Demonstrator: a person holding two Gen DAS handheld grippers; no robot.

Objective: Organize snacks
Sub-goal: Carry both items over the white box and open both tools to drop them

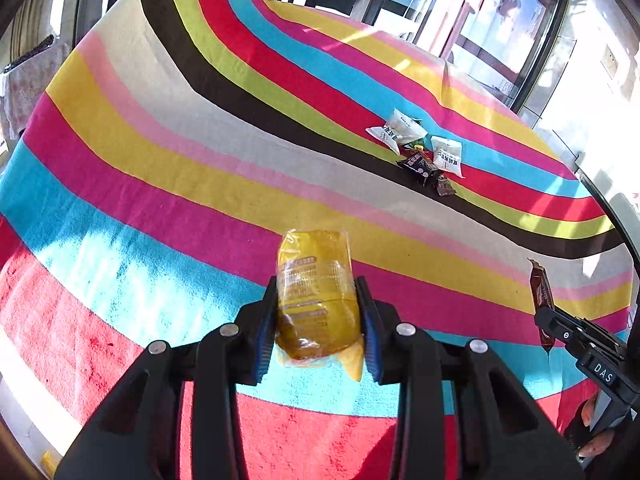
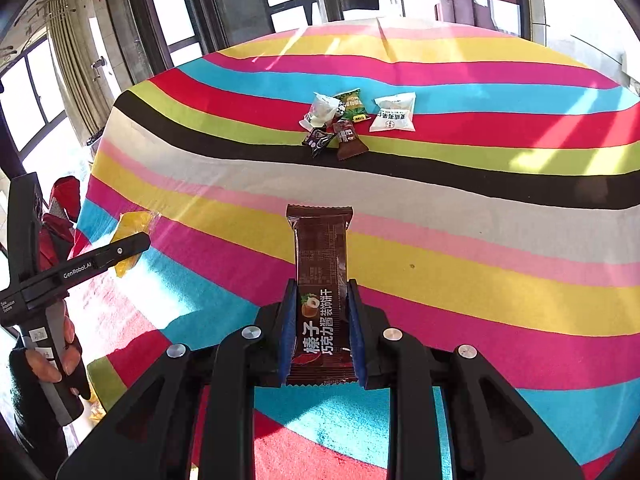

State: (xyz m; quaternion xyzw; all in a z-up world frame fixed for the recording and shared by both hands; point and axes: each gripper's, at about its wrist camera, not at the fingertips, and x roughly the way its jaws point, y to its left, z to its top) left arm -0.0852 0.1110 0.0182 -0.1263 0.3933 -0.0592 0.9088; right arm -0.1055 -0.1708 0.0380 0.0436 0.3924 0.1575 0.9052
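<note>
- Above both held snacks, upper right of frame, the snack pile (image 2: 352,124) lies ahead on the striped desk (image 2: 480,240).
- Left gripper (image 1: 318,312) jaws clamp the yellow packet (image 1: 316,292); right gripper (image 2: 322,332) jaws clamp the chocolate bar (image 2: 322,272), long axis pointing at the pile.

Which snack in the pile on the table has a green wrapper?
The green-wrapped snack, at the pile's far side between two white packets; the others are white, black or brown.

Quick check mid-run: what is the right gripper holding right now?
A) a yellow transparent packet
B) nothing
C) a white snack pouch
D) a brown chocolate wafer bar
D: the right gripper is shut on the brown chocolate wafer bar, while the left gripper holds the yellow packet.
</note>
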